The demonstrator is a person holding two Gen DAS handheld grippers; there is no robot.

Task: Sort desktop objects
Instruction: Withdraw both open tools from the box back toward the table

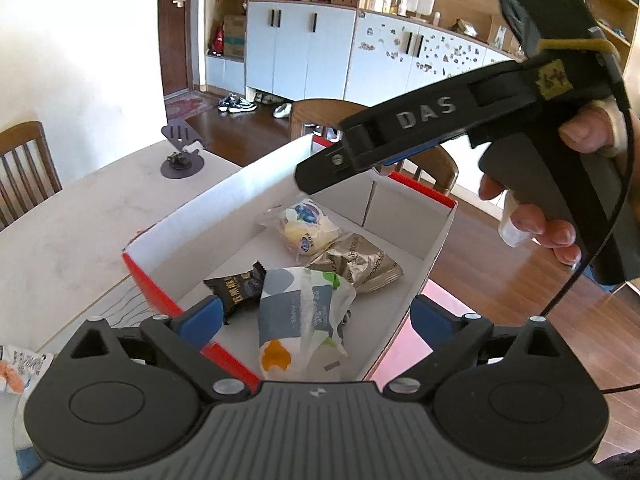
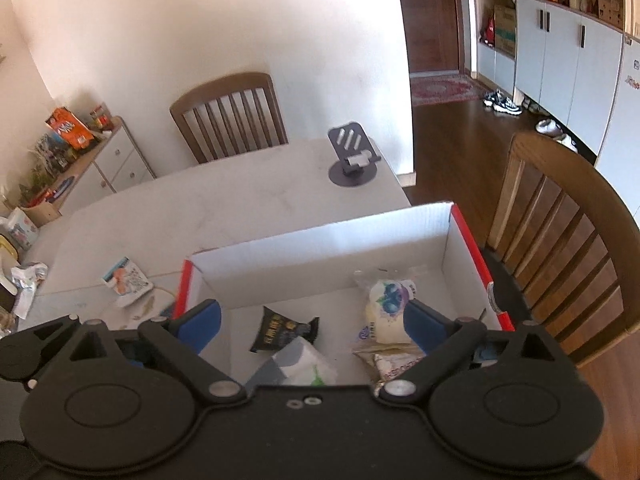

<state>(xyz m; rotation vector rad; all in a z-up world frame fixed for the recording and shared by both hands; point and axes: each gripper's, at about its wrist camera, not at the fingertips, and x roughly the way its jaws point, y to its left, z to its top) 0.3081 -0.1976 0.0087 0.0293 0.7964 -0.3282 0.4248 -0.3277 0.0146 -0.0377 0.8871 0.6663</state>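
A white box with red outer sides (image 1: pixel 236 196) (image 2: pixel 320 248) sits at the table's edge. Inside lie a black snack packet (image 1: pixel 236 290) (image 2: pixel 282 330), a white-grey-green pouch (image 1: pixel 304 316) (image 2: pixel 304 368), a cream bun in a blue-printed wrapper (image 1: pixel 308 228) (image 2: pixel 386 308) and a gold packet (image 1: pixel 356 262) (image 2: pixel 394 358). My left gripper (image 1: pixel 316 316) is open and empty above the box. My right gripper (image 2: pixel 312 320) is open and empty over the box; in the left wrist view its body (image 1: pixel 420 128) hangs above the box's far side.
A dark phone stand (image 1: pixel 182 148) (image 2: pixel 352 156) stands at the table's far end. A small printed packet (image 2: pixel 126 284) (image 1: pixel 18 368) lies on the table left of the box. Wooden chairs (image 2: pixel 232 116) (image 2: pixel 560 220) stand behind and right of the table.
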